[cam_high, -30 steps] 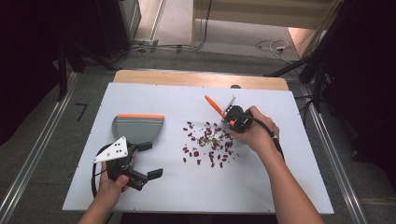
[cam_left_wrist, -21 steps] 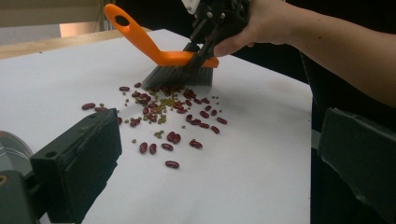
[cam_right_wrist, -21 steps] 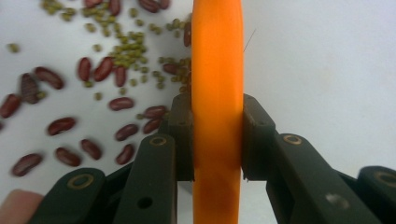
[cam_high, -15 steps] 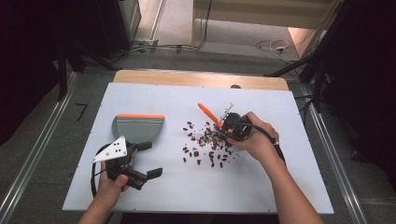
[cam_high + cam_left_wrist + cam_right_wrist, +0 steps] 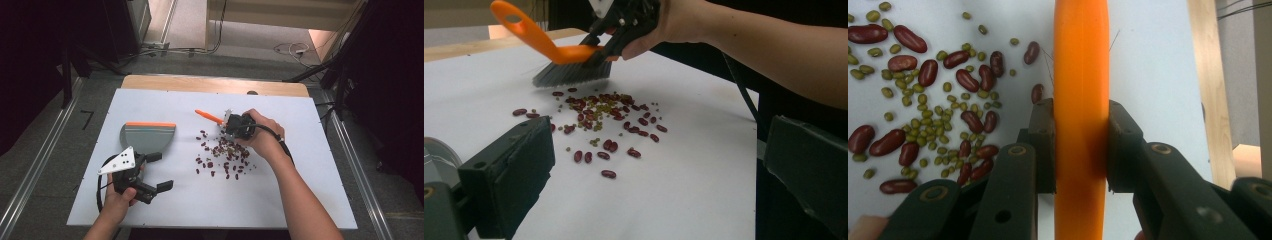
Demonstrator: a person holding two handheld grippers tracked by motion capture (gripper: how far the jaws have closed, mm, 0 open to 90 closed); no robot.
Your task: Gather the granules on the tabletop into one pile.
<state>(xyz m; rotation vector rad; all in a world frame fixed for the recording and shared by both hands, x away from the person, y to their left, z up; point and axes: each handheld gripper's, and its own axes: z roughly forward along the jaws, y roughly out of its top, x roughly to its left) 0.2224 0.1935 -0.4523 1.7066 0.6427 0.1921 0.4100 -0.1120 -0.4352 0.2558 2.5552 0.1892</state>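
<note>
While the right gripper [image 5: 231,125] pinches the orange handle of the brush [image 5: 569,60] tight between its jaws, the grey bristles sit at the far edge of the scattered beans [image 5: 222,155], red and small green ones spread over the white table [image 5: 300,200]. Handle pokes up and away from the hand, toward the table's far side. Over at the near left corner, the left gripper [image 5: 155,172] rests with jaws spread wide, nothing between them, just beside the grey dustpan [image 5: 147,137], well apart from the beans.
</note>
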